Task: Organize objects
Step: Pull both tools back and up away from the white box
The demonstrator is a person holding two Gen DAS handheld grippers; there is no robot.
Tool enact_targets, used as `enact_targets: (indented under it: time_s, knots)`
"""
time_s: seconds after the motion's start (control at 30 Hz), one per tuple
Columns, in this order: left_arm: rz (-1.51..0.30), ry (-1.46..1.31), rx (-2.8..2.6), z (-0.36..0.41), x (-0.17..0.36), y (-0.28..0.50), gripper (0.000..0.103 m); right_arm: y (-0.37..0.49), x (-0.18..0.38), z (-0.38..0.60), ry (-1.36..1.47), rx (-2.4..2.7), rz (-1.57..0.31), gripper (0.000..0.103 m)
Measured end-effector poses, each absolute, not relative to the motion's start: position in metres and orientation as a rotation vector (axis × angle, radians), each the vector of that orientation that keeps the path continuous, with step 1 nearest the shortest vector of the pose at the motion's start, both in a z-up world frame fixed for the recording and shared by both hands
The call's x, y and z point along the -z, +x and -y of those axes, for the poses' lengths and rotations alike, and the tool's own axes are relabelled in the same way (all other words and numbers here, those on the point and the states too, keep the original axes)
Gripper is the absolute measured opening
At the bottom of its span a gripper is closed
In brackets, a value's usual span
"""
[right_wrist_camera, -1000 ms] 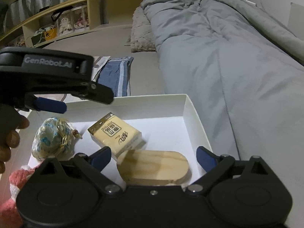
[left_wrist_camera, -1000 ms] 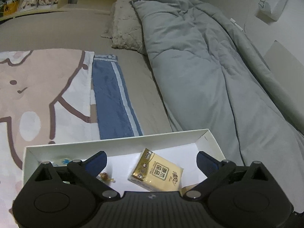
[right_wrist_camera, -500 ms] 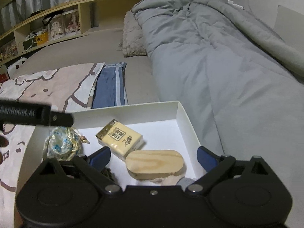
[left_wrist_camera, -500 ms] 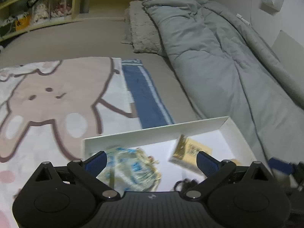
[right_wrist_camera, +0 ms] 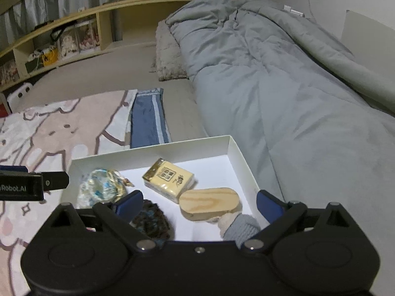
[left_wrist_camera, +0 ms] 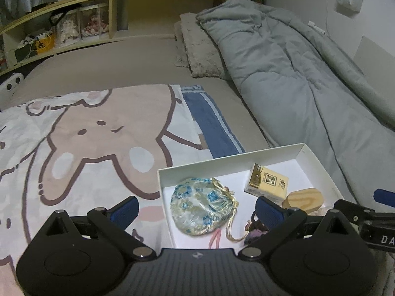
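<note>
Nearest the cameras, the left claw stood wide open with nothing held, poised above the near left corner of the white box, while the right claw was spreading its jaws wider, empty, over the box's near edge. Inside the box, a dark knitted piece and a grey and beige knitted item lay at the near side. Just beyond them rested an oval wooden block, touching a yellow tissue pack, with a floral drawstring pouch at the left. The box sat on the bed, on a cartoon-print blanket. Farther off lay a blue striped cloth, a grey duvet, a fuzzy pillow and a wooden shelf.
</note>
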State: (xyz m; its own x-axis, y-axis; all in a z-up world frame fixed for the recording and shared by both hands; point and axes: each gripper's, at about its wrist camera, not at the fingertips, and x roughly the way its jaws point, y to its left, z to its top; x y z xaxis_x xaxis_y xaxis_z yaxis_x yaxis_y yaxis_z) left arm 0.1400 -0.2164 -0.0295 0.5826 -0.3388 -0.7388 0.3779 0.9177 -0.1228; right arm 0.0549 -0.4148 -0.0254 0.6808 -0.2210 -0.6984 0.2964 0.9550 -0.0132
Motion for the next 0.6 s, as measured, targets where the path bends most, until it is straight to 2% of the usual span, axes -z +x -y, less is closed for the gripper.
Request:
enact_targets:
  time_s: [0.6]
  knots:
    - [-0.760, 0.112, 0.436, 0.169, -0.019, 0.074, 0.103, -0.018, -0.020, 0.382, 0.127, 0.345, -0.706, 0.103]
